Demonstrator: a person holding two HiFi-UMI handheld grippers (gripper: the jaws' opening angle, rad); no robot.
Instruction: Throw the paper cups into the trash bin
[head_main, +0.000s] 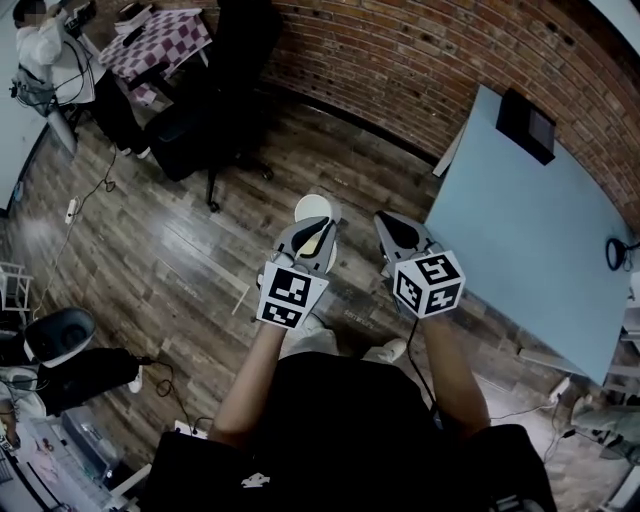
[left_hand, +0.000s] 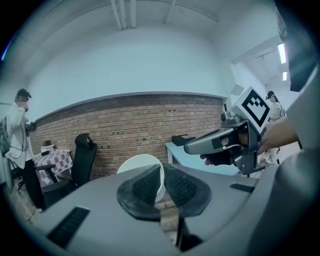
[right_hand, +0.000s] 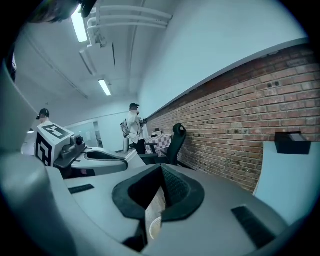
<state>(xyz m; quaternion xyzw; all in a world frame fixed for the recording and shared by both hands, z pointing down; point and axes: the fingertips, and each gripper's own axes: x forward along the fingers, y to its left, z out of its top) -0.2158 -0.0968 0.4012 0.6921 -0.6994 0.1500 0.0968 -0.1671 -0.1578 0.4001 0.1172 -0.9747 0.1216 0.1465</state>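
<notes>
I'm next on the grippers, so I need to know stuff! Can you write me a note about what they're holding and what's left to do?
Left gripper: shut on the rim of a white paper cup, held above the wooden plank floor.
Right gripper: shut, nothing in it.
Done: one cup is picked up.
Left: drop it in the trash bin. No bin shows for certain in these views, so find it first. No other cups are clearly visible.
</notes>
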